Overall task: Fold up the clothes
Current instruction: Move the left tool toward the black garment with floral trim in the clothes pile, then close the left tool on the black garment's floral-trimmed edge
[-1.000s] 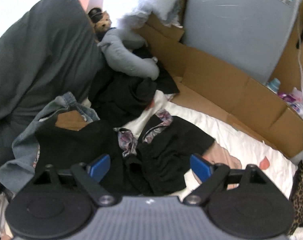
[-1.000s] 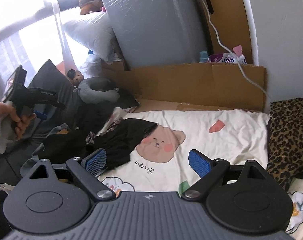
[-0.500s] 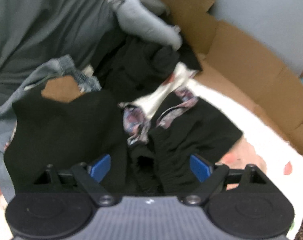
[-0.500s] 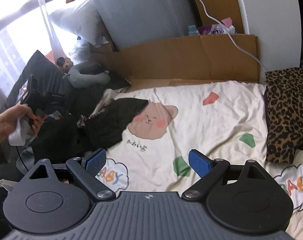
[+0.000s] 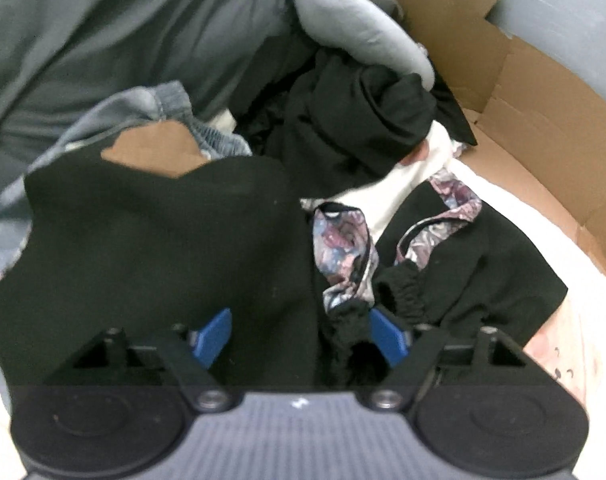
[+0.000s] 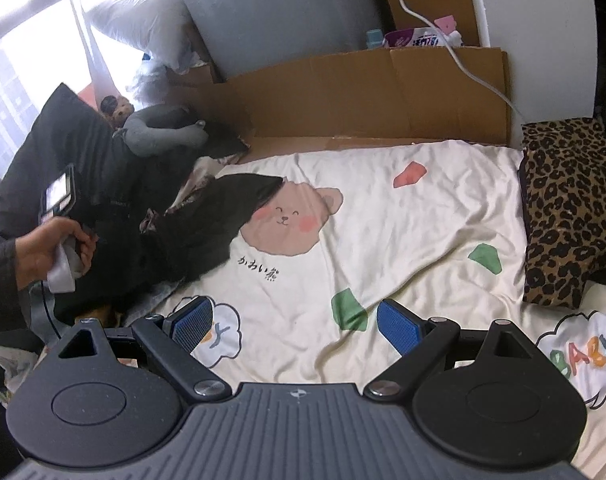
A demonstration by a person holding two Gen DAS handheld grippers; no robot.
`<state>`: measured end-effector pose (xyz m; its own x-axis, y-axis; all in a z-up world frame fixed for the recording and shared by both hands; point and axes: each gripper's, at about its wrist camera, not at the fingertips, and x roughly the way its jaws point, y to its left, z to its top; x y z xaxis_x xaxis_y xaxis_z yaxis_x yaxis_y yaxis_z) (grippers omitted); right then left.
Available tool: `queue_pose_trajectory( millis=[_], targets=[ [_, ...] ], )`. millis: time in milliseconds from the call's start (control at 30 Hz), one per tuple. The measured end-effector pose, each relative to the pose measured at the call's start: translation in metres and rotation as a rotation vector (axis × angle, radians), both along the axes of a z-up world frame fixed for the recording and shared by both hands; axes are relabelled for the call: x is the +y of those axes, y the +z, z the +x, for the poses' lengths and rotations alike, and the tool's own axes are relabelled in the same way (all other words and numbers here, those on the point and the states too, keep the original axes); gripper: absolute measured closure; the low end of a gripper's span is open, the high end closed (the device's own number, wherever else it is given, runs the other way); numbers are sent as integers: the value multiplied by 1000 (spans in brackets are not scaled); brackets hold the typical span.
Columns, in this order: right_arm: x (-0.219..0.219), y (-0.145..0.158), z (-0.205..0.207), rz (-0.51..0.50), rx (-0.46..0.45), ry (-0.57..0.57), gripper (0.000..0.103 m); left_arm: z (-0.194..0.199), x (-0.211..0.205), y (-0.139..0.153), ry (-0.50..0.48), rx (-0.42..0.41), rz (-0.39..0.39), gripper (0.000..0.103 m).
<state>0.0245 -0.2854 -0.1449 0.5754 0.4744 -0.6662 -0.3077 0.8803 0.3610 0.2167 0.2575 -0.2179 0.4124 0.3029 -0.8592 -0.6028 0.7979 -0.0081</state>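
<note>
A heap of dark clothes lies at the left of a cream cartoon-print bedsheet (image 6: 403,220). In the left wrist view a black garment (image 5: 163,240) fills the foreground, beside a black piece with floral lining (image 5: 463,264). My left gripper (image 5: 301,336) is low in the heap and its jaws are closing. Black cloth bunches between the blue pads (image 5: 215,336), which still stand apart. The right wrist view shows a hand (image 6: 51,248) holding that gripper over the clothes pile (image 6: 207,220). My right gripper (image 6: 295,324) hangs open over bare sheet, nothing between its fingers.
Brown cardboard (image 6: 363,92) lines the wall behind the bed. A leopard-print cushion (image 6: 571,208) sits at the right edge. A dark grey pillow (image 5: 103,40) and a grey plush toy (image 5: 355,36) lie behind the heap. A white cable (image 6: 463,68) hangs over the cardboard.
My left gripper has dropped down into the clothes heap and its jaws have narrowed around black cloth. The right gripper has sunk a little and now looks more steeply at the sheet.
</note>
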Motion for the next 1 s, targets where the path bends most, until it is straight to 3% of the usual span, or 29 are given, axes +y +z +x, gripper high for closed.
queue_pose_trajectory(
  millis=[100, 400, 533, 767, 833, 1000],
  targets=[
    [-5, -3, 1, 25, 9, -19, 10, 1, 9, -7, -3, -23, -37, 48],
    [-14, -33, 4, 27, 121, -50, 10, 4, 23, -20, -18, -115, -182, 48],
    [-12, -36, -5, 7, 137, -40, 10, 8, 22, -28, -18, -103, -203, 48],
    [-4, -32, -7, 18, 125, -38, 10, 5, 28, -40, 8, -110, -302, 69],
    [2, -29, 0, 29, 113, -32, 10, 5, 30, -44, 12, -112, -338, 69],
    [17, -30, 11, 52, 116, -2, 10, 11, 31, -54, 6, -90, -326, 64]
  ],
)
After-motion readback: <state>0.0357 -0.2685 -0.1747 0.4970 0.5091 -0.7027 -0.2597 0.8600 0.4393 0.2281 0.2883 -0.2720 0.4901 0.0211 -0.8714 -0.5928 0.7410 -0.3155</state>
